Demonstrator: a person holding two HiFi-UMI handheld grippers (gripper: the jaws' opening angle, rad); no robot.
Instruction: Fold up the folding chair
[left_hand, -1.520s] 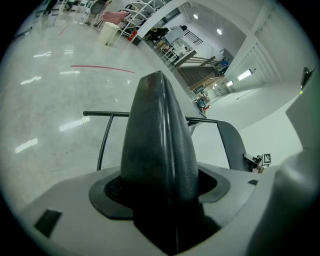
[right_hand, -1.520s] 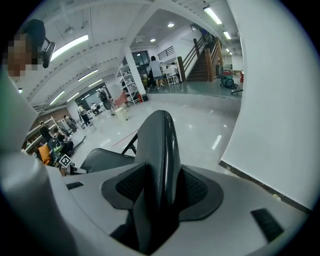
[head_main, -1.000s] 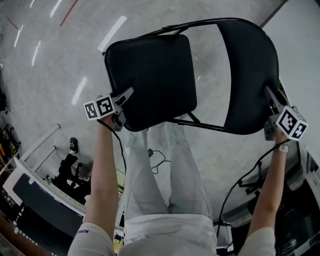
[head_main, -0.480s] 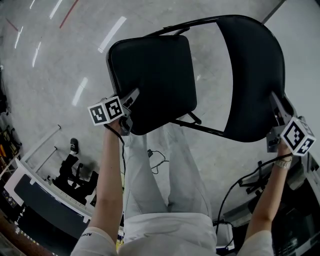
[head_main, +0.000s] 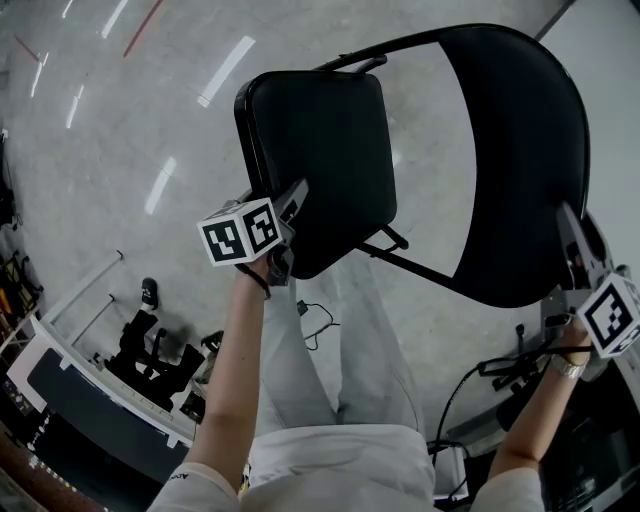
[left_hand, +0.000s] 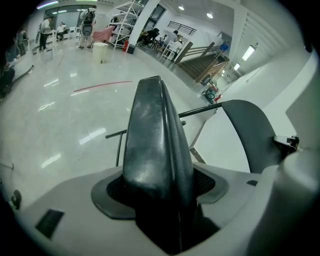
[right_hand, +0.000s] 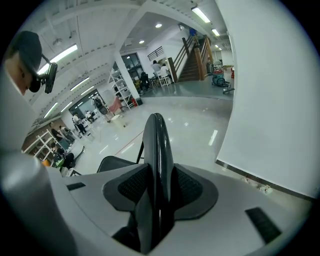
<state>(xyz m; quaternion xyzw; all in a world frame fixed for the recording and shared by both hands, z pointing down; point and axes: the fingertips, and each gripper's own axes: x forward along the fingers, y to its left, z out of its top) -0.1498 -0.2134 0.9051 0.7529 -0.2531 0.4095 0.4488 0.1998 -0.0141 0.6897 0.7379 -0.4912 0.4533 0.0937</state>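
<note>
Two closing grips, left claw (head_main: 293, 198) clamping chair seat (head_main: 320, 140), right claw (head_main: 573, 228) clamping backrest (head_main: 520, 150).

From above, the folding chair (head_main: 400, 262) fills the upper middle and right: seat (head_main: 320, 150) centre, backrest (head_main: 520, 170) right. The left gripper (head_main: 290, 202), jaws closing, straddles the seat's lower-left edge; the right gripper (head_main: 572, 228), jaws closing, straddles the backrest's lower-right edge. The person's legs (head_main: 335, 350) stand below.

Both arms outstretched; left hand-held gripper (head_main: 291, 202) closing on the seat (head_main: 320, 150); right hand-held gripper (head_main: 571, 228) closing on the backrest (head_main: 520, 160).
</note>
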